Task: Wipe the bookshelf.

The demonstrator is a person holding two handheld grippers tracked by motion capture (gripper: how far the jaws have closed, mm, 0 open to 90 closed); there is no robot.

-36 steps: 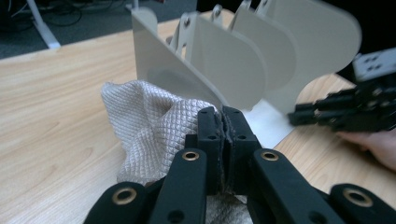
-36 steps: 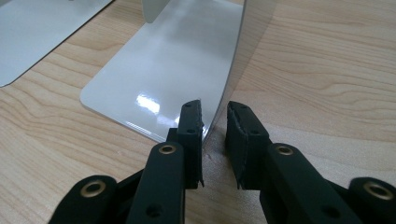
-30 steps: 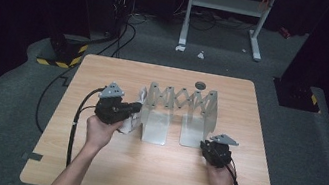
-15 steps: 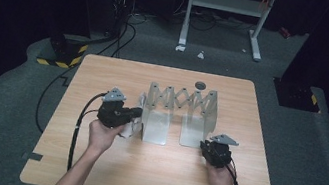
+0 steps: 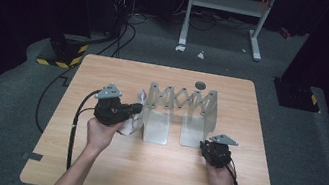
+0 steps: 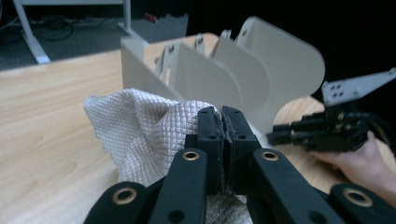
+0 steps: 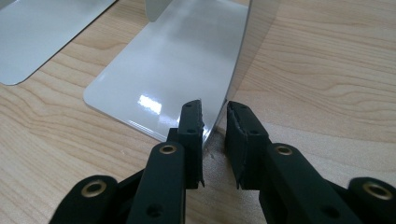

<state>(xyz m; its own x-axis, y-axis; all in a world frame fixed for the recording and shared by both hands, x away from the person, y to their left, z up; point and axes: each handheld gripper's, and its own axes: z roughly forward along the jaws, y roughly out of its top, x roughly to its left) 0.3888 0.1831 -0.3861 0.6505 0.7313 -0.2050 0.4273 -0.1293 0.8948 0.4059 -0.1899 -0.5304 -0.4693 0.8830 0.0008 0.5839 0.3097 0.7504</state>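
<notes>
While its jaws stand pressed together on a fold of the white waffle-weave cloth (image 6: 149, 135), the left gripper (image 6: 222, 122) has the grey expanding file rack (image 6: 243, 70) just beyond its tips. Slightly parted and holding nothing, the right gripper (image 7: 214, 122) straddles the edge of the rack's base plate (image 7: 173, 79) on the wooden table (image 7: 327, 70).

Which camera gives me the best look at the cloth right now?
The left gripper view: the white cloth is close up, weave visible, beside the closed left gripper. The high view shows it small, partly hidden by that gripper.
</notes>
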